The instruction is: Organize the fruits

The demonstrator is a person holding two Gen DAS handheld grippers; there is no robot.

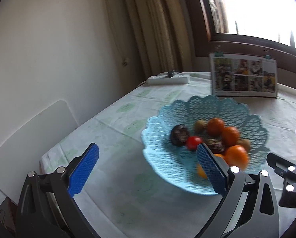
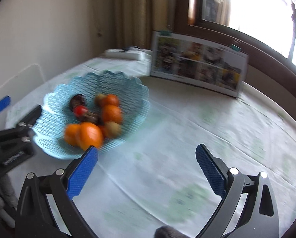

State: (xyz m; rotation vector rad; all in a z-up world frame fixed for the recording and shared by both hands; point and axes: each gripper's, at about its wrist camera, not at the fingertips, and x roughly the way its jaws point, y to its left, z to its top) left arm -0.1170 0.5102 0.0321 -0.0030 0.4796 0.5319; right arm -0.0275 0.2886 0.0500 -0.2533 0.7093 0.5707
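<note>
Showing fruit basket (image 1: 203,107), photo board (image 1: 244,75) writing unreadable

Between my right fingers (image 2: 209,170) I see only bare counter (image 2: 187,119), with open cloth running ahead. The blue lattice basket (image 2: 54,138) sits ahead-left of them, its rim near the left fingertip. Beyond, a photo board (image 2: 197,67) stands across the far edge. My left fingers (image 1: 84,170) straddle the basket's near rim.
</note>
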